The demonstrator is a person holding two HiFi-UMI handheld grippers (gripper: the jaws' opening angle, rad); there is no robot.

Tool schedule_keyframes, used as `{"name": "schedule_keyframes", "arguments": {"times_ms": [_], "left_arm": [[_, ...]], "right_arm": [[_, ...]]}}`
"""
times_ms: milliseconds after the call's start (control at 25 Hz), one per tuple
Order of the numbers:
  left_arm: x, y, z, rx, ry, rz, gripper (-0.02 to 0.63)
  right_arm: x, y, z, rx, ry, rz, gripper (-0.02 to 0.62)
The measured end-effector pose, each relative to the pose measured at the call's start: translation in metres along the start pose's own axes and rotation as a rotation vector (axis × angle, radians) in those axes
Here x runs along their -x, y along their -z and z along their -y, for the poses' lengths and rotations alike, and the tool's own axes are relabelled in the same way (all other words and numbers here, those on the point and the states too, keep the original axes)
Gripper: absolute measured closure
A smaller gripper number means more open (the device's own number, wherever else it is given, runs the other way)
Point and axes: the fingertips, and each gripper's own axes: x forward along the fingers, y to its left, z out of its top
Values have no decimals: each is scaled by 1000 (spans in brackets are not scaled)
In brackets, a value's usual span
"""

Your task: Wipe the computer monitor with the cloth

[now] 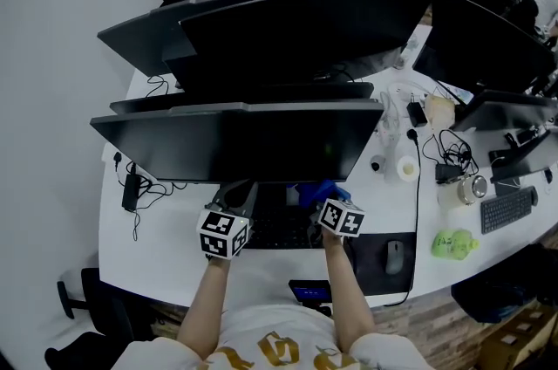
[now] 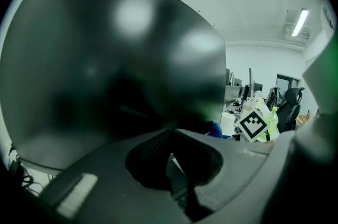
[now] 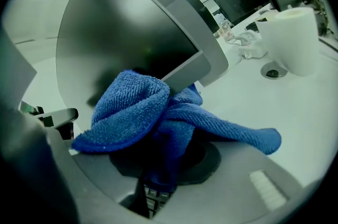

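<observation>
From the head view, a dark monitor (image 1: pixel 235 141) stands across the near part of the white counter (image 1: pixel 166 250), with more screens ranked behind it toward the far edge. A keyboard (image 1: pixel 279 230) lies under the monitor's lower edge and a mouse (image 1: pixel 395 255) sits near the counter's near edge, to the right. The left gripper (image 1: pixel 237 201) points at the monitor's lower edge left of the keyboard. The right gripper (image 1: pixel 319 201) is just beside it, carrying the blue cloth (image 1: pixel 323 188) bunched right under that edge, a little right of the monitor's middle. In the left gripper view the monitor (image 2: pixel 105 59) fills most of the picture. The left gripper (image 2: pixel 171 134) has its fingers brought together with nothing between them, keyboard keys showing through the hollow below. A scrap of the cloth (image 2: pixel 215 128) and the other gripper's marker cube (image 2: pixel 256 123) lie to the right. In the right gripper view the fingers of the right gripper (image 3: pixel 163 130) are clamped on the cloth (image 3: pixel 137 106), which folds up against the low part of the monitor (image 3: pixel 116 43), one tail hanging over the counter (image 3: pixel 274 106). A white paper roll (image 3: pixel 293 38) stands well apart, and the keyboard (image 3: pixel 153 194) peeks out below.
</observation>
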Motion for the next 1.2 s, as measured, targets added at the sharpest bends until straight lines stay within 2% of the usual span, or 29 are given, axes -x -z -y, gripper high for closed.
{"name": "schedule_keyframes", "arguments": {"times_ms": [200,400,640,1200], "left_arm": [[25,19,-31,29,-77,-24,606],[42,34,-54,72,-101,-29,606],[51,50,-69,95,-85,-51,606],[59,58,-98,103,-16,-59,606]], "right_arm": [[-7,5,-11,16,-1,-3,476],[-13,11,-23,14,15,18,477],[-22,22,-45,20,14,1,477],[-48,41,-84,26,5,5,477]]}}
